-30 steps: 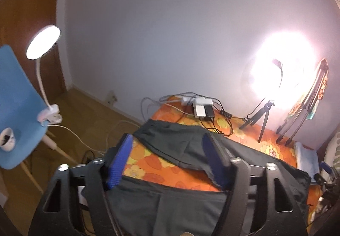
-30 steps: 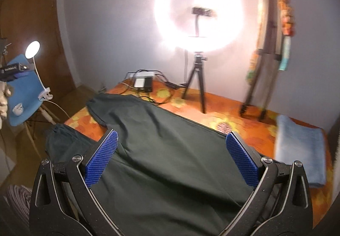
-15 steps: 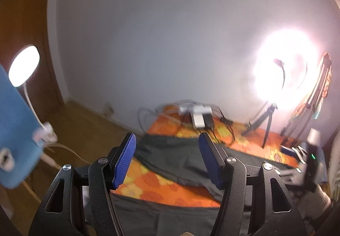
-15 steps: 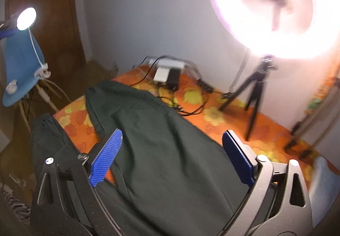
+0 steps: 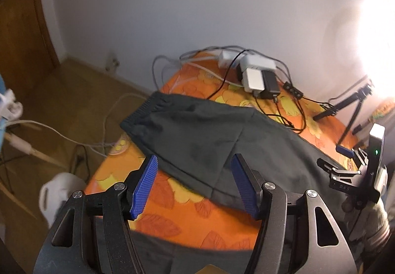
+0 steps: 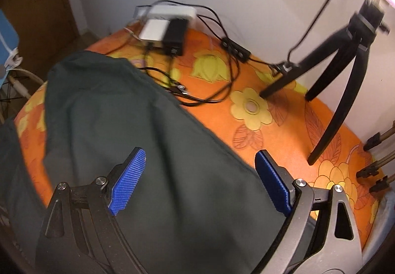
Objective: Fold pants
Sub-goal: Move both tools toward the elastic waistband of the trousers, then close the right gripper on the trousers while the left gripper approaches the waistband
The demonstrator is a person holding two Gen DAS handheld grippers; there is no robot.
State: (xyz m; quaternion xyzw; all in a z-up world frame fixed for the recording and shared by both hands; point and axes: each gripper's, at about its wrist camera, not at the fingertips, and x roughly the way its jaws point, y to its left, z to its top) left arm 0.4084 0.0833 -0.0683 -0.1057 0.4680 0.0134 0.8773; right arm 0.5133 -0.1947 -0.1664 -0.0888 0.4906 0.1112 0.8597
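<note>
I see dark pants [image 5: 209,136] spread on orange floral bench [image 6: 271,131] | white wall [image 5: 172,2], wood floor [image 5: 74,91] | left claw [image 5: 195,190] apart | right claw [image 6: 197,185] apart, empty

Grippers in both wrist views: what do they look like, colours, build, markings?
Both match. The left gripper and right gripper have black, angular, cut-out frames with silver round bolt heads at the joints. Each finger carries a bright blue ribbed pad. The left view also catches the right gripper from the side, with a small green light and faint lettering too small to read. No cables or sleeves show.
</note>
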